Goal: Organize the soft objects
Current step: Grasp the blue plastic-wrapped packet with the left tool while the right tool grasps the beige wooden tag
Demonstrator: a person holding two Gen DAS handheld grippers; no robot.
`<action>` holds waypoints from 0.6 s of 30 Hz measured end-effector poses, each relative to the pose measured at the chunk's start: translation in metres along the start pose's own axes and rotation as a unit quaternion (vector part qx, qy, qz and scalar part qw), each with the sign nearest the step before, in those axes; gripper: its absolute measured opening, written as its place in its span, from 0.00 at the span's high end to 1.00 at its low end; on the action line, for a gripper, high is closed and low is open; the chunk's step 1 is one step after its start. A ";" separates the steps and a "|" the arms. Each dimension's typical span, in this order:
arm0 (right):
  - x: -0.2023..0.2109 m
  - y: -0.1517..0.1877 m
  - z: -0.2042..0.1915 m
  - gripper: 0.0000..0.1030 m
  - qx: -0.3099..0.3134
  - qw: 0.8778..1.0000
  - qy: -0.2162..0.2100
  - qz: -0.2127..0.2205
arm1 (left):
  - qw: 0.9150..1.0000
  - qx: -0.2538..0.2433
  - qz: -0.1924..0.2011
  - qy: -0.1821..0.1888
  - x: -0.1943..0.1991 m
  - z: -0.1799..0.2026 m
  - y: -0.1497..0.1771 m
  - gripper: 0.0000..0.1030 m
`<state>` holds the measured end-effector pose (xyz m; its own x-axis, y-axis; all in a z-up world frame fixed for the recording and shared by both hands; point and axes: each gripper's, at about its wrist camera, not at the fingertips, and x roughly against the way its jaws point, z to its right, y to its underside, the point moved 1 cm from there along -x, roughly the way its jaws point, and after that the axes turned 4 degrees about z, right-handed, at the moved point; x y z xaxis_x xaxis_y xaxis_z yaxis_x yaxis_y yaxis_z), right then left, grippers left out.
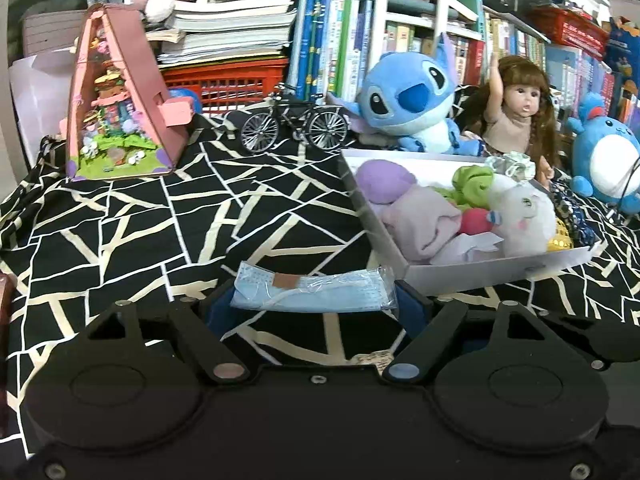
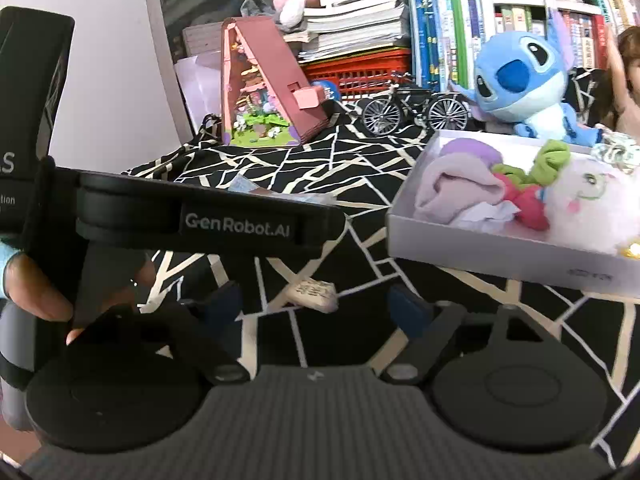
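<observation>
So our left claw (image 1: 316, 304) is clamped on the packaged face mask (image 1: 314, 290) at lower centre; the right claw (image 2: 320, 308) gapes empty. Next we'd lift it rightward into the white box (image 1: 496, 270).

A lived-in home room, likely a child's room or study: white shelves crammed with upright colourful books (image 1: 400, 40), a red plastic crate (image 1: 232, 80) under stacked paperbacks, a blue plush alien toy (image 1: 408, 100), a brown-haired doll (image 1: 516, 116), a black-and-cream geometric cloth (image 1: 160, 220) over the surface.
</observation>
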<state>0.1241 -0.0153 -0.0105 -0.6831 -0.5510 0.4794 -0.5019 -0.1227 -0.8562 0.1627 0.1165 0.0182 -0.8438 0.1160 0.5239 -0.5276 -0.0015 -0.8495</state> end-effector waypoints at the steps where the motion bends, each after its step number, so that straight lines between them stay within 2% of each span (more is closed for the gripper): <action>1: -0.002 -0.001 -0.001 0.20 0.002 1.000 -0.002 -0.002 | 1.000 0.001 0.000 -0.002 0.000 -0.002 0.001 0.23; 4: -0.008 -0.002 -0.005 0.27 0.013 1.000 -0.006 -0.009 | 1.000 0.007 -0.001 -0.006 -0.001 -0.007 0.001 0.23; 9: -0.014 -0.003 -0.010 0.53 0.024 0.999 -0.008 -0.023 | 1.000 0.008 -0.002 -0.011 -0.003 -0.010 0.000 0.23; 15: -0.014 -0.003 -0.009 0.68 0.022 0.999 0.003 -0.027 | 1.000 0.008 -0.003 -0.012 -0.004 -0.011 0.001 0.23; 18: -0.011 -0.003 -0.006 0.71 0.017 0.999 0.006 -0.026 | 1.000 0.009 -0.005 -0.012 -0.004 -0.011 0.002 0.23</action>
<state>0.1302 -0.0033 -0.0118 -0.6622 -0.5337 0.5260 -0.5190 -0.1797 -0.8357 0.1664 0.1271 0.0135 -0.8407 0.0919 0.5337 -0.5373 -0.0189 -0.8432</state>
